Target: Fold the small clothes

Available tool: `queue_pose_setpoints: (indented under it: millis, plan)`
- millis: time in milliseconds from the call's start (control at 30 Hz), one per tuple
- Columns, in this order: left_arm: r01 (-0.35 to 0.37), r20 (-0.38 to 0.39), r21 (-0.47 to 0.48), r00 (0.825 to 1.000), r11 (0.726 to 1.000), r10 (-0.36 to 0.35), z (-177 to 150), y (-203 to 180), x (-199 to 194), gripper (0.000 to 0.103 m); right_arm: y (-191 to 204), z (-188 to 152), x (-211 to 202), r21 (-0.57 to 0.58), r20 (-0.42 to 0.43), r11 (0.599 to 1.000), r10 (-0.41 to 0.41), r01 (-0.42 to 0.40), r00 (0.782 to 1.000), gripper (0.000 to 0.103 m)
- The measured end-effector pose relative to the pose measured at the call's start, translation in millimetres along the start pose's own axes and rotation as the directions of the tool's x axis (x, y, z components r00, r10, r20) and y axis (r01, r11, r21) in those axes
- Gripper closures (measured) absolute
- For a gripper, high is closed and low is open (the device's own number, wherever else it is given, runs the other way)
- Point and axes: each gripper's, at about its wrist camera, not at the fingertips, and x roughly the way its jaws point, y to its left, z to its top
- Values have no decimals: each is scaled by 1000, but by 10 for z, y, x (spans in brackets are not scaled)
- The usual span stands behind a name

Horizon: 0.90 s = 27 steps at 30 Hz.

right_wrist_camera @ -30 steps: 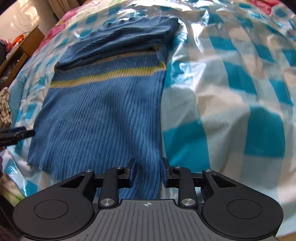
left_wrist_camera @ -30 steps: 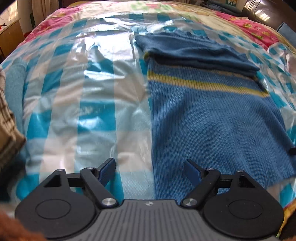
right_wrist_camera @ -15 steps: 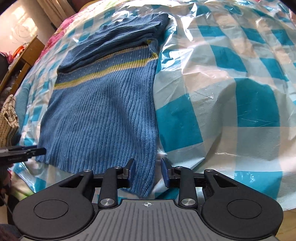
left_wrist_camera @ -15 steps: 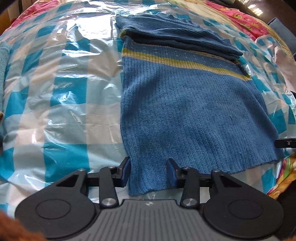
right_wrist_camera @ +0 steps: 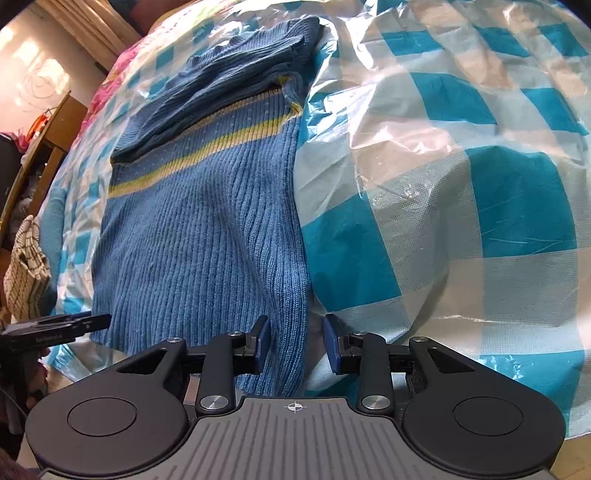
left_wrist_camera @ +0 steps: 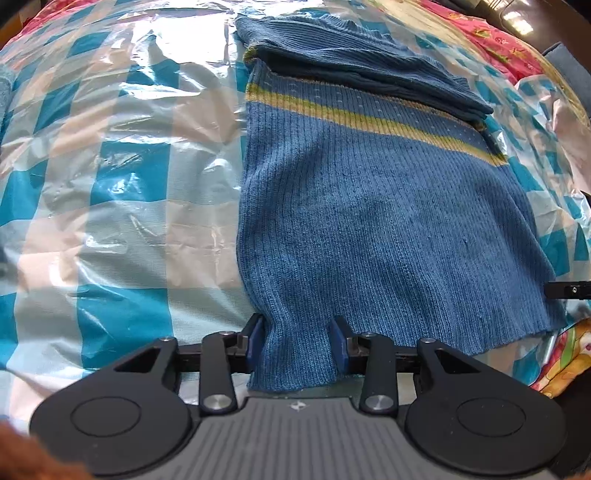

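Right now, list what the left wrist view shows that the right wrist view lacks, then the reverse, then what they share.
Left wrist only: the pink floral bedding beyond the sweater, and the left hand-held gripper, jaws closing on the sweater's near left hem corner.

Right wrist only: a curtain, wooden furniture, a checked cloth, and the right hand-held gripper, jaws closing around the near right corner.

Both: the blue knit sweater with a yellow stripe, sleeves folded across the top, on the blue-checked plastic sheet.

A bed covered by a glossy blue-and-white checked plastic sheet [right_wrist_camera: 480, 184] fills the scene, bright light glaring off it. A pink floral bedspread [left_wrist_camera: 506, 48] shows at the far edge. Far left stand beige curtains [right_wrist_camera: 96, 22] and a brown wooden cabinet [right_wrist_camera: 48, 144].
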Motion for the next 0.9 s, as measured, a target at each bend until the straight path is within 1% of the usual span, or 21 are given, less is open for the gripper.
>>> queue_pose_setpoints:
  millis: [33,67,100,167,200,267,333,400,467,533,633,700,767,833,900]
  plan:
    - [12,1,-11,1000,1000,-12,10,16,-14,76,28,2,-21,-13,2,1000,-6,6,1000,85]
    - [39,5,-26,999,999,-39,29,43,-30,81,59,4,-41,-29,6,999,-14,14,1000,91]
    - [64,11,-37,998,997,-64,41,58,-43,86,98,8,-50,-46,12,999,-15,16,1000,92]
    - [101,26,-49,995,994,-100,74,68,-81,87,137,29,-44,-49,10,999,14,-13,1000,98]
    - [114,33,-48,993,992,-112,92,63,-100,87,136,40,-34,-39,7,998,40,-39,999,98]
    - [162,52,-65,986,985,-159,145,65,-138,88,117,76,-14,-5,4,996,91,-91,996,99]
    - [221,80,-99,974,970,-214,217,107,-187,88,84,125,-28,44,29,988,147,-148,989,99]
    - [268,118,-125,960,955,-254,322,146,-230,89,40,204,-94,103,88,967,225,-234,970,100]
    - [308,162,-150,945,939,-284,486,175,-253,89,5,320,-185,135,167,941,286,-309,944,100]
    - [342,209,-164,929,925,-306,671,208,-290,89,-4,474,-278,141,243,923,319,-359,916,100]
    - [372,285,-154,904,915,-319,1001,251,-345,91,-12,788,-385,137,352,896,354,-422,866,100]
    - [391,341,-144,882,909,-325,1281,282,-381,92,1,1056,-417,120,414,889,359,-442,836,100]
    - [399,393,-129,861,908,-323,1581,312,-389,93,1,1359,-410,110,463,890,349,-443,815,100]
    - [398,433,-120,845,909,-313,1850,350,-369,94,-22,1624,-351,121,495,884,340,-451,800,100]
    - [393,456,-125,838,911,-299,2101,377,-281,94,-47,1897,-234,141,518,884,318,-446,794,100]
